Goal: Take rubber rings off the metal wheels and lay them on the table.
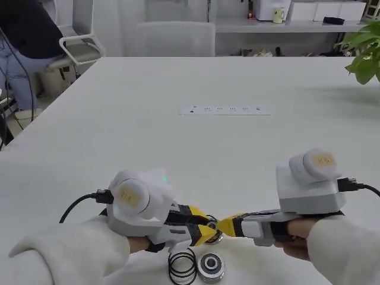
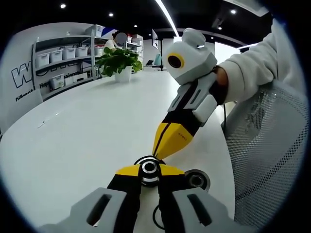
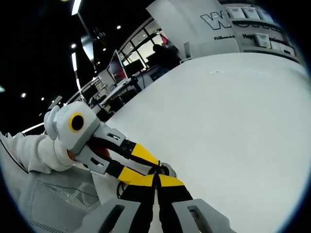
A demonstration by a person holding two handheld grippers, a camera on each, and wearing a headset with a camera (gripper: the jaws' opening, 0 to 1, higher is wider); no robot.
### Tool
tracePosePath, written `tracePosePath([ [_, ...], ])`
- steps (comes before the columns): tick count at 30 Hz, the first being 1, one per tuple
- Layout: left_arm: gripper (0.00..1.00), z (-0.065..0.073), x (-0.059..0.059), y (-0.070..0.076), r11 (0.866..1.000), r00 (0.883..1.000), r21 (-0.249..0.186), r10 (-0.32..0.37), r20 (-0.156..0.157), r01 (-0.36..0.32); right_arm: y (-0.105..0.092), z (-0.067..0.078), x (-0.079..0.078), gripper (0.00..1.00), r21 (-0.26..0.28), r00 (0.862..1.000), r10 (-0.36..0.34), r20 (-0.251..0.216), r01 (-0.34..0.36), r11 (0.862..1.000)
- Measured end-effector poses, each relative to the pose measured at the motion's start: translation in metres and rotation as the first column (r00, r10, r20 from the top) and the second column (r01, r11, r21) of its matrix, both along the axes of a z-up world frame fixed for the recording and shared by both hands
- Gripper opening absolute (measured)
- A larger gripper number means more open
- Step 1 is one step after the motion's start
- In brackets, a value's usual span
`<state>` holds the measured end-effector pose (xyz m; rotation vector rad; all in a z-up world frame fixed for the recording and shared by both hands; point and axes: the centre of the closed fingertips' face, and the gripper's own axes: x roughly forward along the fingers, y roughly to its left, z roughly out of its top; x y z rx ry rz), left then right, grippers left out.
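My left gripper (image 1: 205, 230) (image 2: 149, 171) is shut on a small metal wheel (image 1: 214, 236) (image 2: 149, 167) with a black rubber ring (image 2: 144, 158) on its rim, held just above the white table (image 1: 178, 136). Facing it from the right, my right gripper (image 1: 224, 225) (image 2: 158, 152) (image 3: 156, 178) has its yellow jaws pressed together at that rim, apparently pinching the ring; the pinch itself is hidden. In the right gripper view the left gripper (image 3: 163, 170) comes in from the left with the wheel (image 3: 169, 170).
A bare metal wheel (image 1: 211, 267) (image 2: 197, 180) and loose black rubber rings (image 1: 182, 266) lie by the table's near edge below the grippers. A flush socket strip (image 1: 225, 110) sits mid-table. A plant (image 1: 365, 50) stands far right, a chair (image 1: 175, 38) behind the table.
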<state>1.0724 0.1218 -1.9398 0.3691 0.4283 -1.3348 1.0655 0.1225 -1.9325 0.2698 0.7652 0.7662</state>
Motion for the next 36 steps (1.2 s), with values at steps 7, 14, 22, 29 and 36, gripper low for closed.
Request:
tracePosePath([
  [7, 0.08, -0.0001, -0.0002, -0.0001, 1.0, 1.0, -0.001, 0.001, -0.001, -0.001, -0.0034, -0.0063, -0.0009, 0.0, -0.037, 1.0, 0.004, -0.003, -0.004, 0.999],
  [14, 0.08, 0.0001, -0.0002, 0.0, 1.0, 1.0, -0.001, 0.002, -0.002, -0.002, -0.0044, -0.0075, -0.001, 0.0, -0.045, 1.0, 0.001, -0.007, -0.002, 0.999],
  [22, 0.08, 0.0007, -0.0011, -0.0015, 1.0, 1.0, 0.028, 0.002, 0.0, -0.002, -0.0055, -0.0057, 0.0, 0.0, -0.044, 1.0, -0.003, -0.002, 0.003, 0.999],
  [29, 0.08, 0.0, -0.0007, -0.0014, 0.998, 1.0, 0.055, 0.002, 0.003, -0.002, -0.0055, -0.005, 0.0001, 0.0, -0.041, 1.0, -0.006, -0.002, 0.006, 0.999],
  [36, 0.11, 0.0014, 0.0003, 0.0002, 0.995, 1.0, 0.101, -0.01, 0.028, 0.007, -0.0059, -0.0051, 0.0003, 0.0, -0.039, 1.0, -0.007, -0.004, 0.007, 0.999],
])
